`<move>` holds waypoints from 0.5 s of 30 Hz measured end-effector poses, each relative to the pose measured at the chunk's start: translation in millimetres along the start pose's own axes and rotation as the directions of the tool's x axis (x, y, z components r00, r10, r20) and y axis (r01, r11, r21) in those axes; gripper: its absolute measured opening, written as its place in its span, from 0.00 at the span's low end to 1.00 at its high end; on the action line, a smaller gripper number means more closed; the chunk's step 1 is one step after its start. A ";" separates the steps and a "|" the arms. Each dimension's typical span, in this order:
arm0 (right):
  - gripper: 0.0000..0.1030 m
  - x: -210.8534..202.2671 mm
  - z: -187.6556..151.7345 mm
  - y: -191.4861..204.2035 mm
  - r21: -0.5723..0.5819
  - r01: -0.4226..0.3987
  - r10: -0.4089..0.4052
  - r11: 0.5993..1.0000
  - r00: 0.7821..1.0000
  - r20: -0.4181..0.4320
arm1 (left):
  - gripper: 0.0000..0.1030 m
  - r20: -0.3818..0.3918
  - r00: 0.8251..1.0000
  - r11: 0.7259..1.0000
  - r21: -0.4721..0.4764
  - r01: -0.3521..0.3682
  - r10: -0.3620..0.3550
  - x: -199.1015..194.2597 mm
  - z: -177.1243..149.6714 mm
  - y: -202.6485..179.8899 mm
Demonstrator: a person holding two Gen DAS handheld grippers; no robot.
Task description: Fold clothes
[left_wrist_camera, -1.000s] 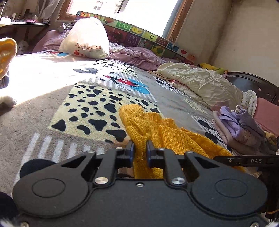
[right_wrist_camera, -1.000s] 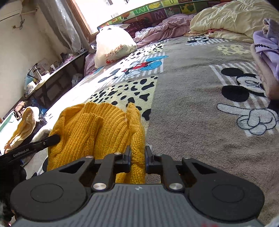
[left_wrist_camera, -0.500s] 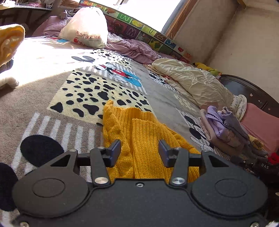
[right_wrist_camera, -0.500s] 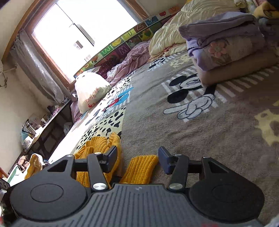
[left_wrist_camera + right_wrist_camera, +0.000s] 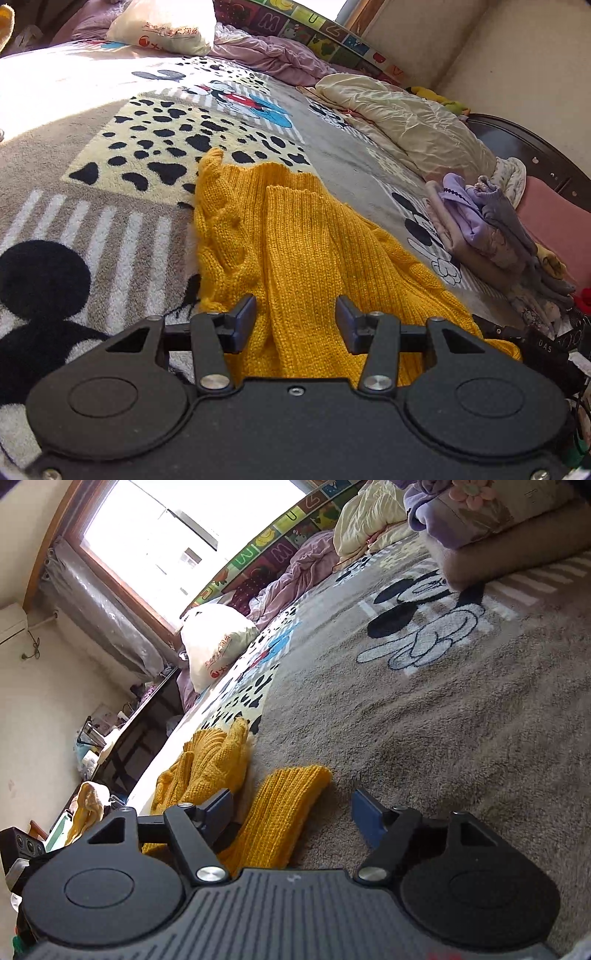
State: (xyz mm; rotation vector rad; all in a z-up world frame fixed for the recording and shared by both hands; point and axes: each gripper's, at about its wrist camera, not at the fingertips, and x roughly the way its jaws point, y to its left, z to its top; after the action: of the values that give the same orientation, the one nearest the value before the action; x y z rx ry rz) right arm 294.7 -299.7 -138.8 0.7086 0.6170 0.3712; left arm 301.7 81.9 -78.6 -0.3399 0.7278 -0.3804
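Observation:
A mustard-yellow knitted sweater (image 5: 310,251) lies partly folded on the cartoon-print bed blanket (image 5: 110,184), a ribbed sleeve laid along its middle. My left gripper (image 5: 295,325) hovers open just above the sweater's near edge, holding nothing. In the right wrist view the same sweater (image 5: 218,768) is bunched at lower left and its ribbed cuff (image 5: 284,812) rests on the grey blanket (image 5: 443,720). Low over that cuff, my right gripper (image 5: 295,812) is open, with the cuff between its spread fingers and not gripped.
A stack of folded lilac and beige clothes (image 5: 480,221) sits at the right, beside a cream quilt (image 5: 406,122). A white stuffed bag (image 5: 218,642) and pink bedding (image 5: 273,59) lie by the window. A dark headboard (image 5: 535,147) edges the bed.
Both grippers were shut on the sweater a second ago; they have opened and let it drop flat. The right gripper has swung low and tilted, the left has drawn back slightly.

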 end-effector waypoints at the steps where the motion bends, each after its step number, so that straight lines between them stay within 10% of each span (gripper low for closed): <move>1: 0.57 4.5 2.4 -1.7 0.015 -0.010 0.011 1.000 1.000 -0.008 | 0.42 -0.003 1.000 1.000 0.017 0.003 -0.003 1.4 -0.9 -1.9; 3: 0.43 11.2 3.4 -2.9 0.039 -0.039 0.040 0.998 0.999 -0.029 | 0.41 -0.010 1.000 0.999 0.051 0.009 -0.008 4.1 -2.9 -5.8; 6: 0.10 14.5 0.5 -1.7 0.047 -0.057 0.060 0.997 0.996 -0.064 | 0.08 0.001 1.000 0.995 0.100 -0.021 0.021 6.4 -8.2 -12.8; 15: 0.10 -48.3 4.0 -9.3 0.129 -0.020 -0.001 0.991 0.987 0.162 | 0.07 0.236 0.968 0.995 0.024 -0.094 0.086 -54.5 -8.6 -8.5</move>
State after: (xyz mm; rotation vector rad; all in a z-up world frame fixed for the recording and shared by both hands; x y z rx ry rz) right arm 261.5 -332.9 -123.8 0.8578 0.4868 0.2803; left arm 256.6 97.4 -49.6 -0.3115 0.5023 -0.2611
